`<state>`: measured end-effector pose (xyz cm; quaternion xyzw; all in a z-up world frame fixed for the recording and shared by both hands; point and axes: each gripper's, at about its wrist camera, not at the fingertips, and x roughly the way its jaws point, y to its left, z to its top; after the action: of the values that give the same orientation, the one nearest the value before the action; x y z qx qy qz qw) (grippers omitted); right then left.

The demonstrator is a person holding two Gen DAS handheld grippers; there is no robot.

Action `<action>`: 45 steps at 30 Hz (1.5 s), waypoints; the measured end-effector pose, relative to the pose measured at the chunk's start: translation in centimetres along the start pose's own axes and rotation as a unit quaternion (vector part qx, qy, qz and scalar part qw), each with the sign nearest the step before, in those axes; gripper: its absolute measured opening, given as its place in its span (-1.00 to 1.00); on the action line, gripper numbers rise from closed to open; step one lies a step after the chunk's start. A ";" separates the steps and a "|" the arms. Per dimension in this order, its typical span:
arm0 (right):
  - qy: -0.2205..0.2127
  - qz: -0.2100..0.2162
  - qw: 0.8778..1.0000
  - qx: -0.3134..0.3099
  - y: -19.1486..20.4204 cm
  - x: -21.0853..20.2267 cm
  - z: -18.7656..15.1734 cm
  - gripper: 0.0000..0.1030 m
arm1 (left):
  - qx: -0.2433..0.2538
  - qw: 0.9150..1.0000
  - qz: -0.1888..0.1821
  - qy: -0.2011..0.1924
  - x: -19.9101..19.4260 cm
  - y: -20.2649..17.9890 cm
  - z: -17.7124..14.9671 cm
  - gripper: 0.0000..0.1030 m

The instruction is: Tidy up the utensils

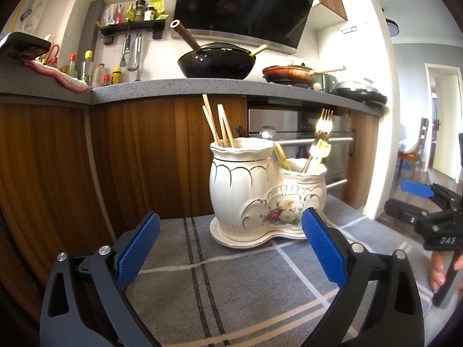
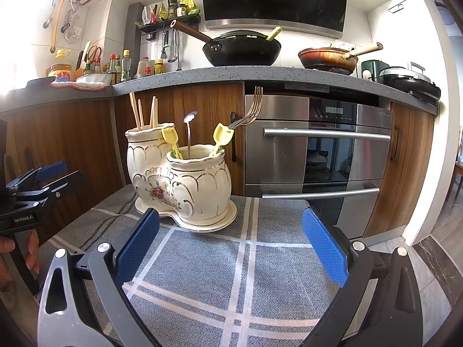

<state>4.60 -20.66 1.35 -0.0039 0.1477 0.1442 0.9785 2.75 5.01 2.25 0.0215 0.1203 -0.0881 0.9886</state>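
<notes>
holder: a cream ceramic two-pot holder point(image 2: 179, 179) on its matching saucer point(image 2: 214, 223) is seen at 11 o'clock in the right wrist view and at 1 o'clock in the left wrist view; judged heavy, glazed, slippery and breakable, so not to be knocked.
tall pot: wooden chopsticks point(image 2: 143, 112) are stood upright in it; judged light, stiff and thin, best pinched near the top ends that clear the rim.
short pot: a metal fork point(image 2: 251, 110) is leaned out toward 1 o'clock, a metal spoon point(image 2: 189, 128) is stood near upright, and two yellow plastic utensils point(image 2: 221, 137) are set beside them; the metal is judged smooth and likely to slip, the plastic light and slightly bendy; the bare shanks above the rim are the places to take hold.
left gripper point(image 1: 230, 240): fingers point(image 1: 137, 248) are spread wide, nothing is held, short of the holder.
right gripper point(image 2: 230, 240): fingers point(image 2: 325, 247) are spread wide, nothing is held, holder off toward 11 o'clock.
tabletop: a grey checked cloth point(image 2: 231, 274) is laid over it; soft, may drag or wrinkle under a sliding base.
edges: the far cloth edge lies just behind the saucer; the right edge drops to the floor at 3 o'clock.
open room: bare cloth is left between the grippers and the holder; free space is seen above the utensils, so a straight upward lift is judged safest.
risk: a neighbouring utensil may be snagged and the holder tipped.
</notes>
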 end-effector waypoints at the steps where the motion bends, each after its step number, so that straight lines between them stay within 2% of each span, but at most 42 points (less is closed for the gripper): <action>1: 0.000 0.000 1.000 0.000 0.0 0.0 0.0 0.89 | 0.000 1.000 0.000 0.000 0.0 0.0 0.0 0.89; 45: 0.008 0.002 1.000 0.002 -0.1 0.4 0.0 0.89 | -0.001 1.000 0.008 0.001 0.0 0.4 -0.1 0.90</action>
<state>4.95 -20.64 1.20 -0.0027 0.1558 0.1461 0.9769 2.78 5.39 2.21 0.0219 0.1216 -0.0796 0.9891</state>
